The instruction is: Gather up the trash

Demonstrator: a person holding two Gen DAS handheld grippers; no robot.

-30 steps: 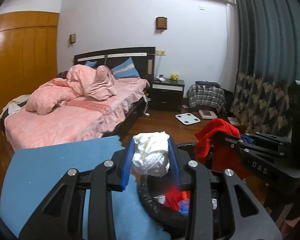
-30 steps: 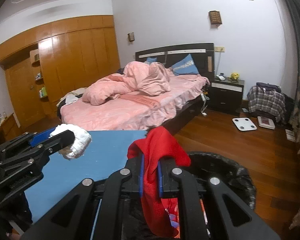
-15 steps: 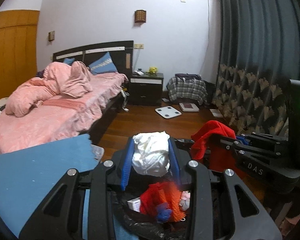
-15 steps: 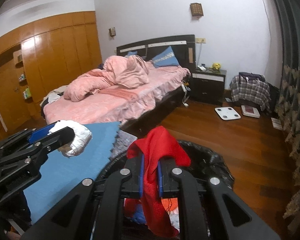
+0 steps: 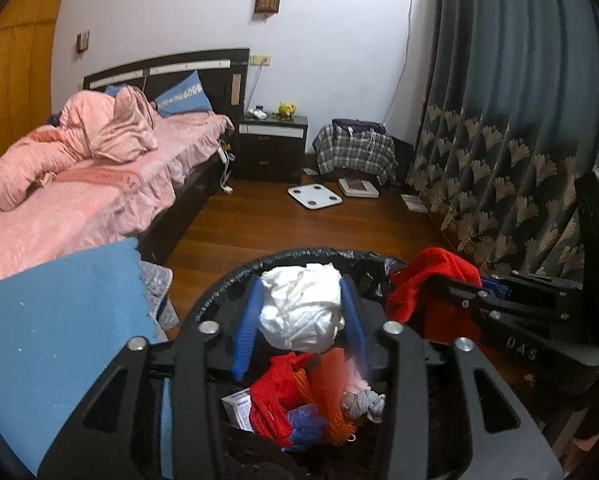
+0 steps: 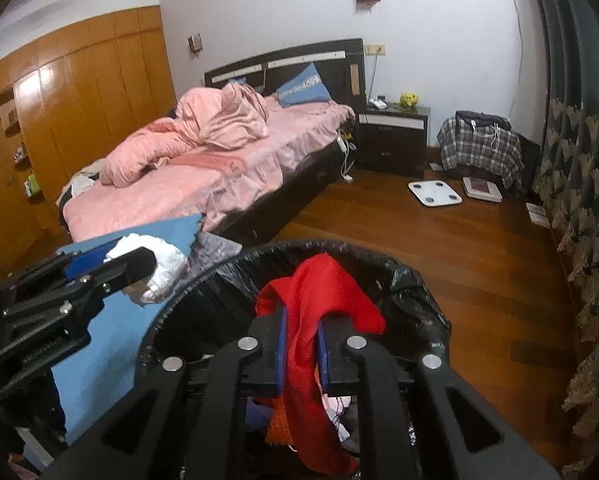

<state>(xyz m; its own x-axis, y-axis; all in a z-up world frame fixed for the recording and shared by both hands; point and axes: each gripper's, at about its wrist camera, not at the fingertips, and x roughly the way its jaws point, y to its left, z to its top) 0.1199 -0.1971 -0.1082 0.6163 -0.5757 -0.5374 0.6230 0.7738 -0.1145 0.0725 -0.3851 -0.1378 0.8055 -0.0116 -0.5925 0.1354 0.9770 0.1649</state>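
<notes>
Left gripper, frame centre: jaws clamp a crumpled white wad above the black-lined trash bin. Right gripper, lower centre: jaws pinch a red cloth over the same bin; blue desk at left.

Glossy wood floor, crinkled black plastic bin liner, red cloth.

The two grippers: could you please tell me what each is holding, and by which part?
The left gripper clamps a crumpled white wad across its sides; the right gripper pinches a red cloth mid-length, above the bin.
</notes>
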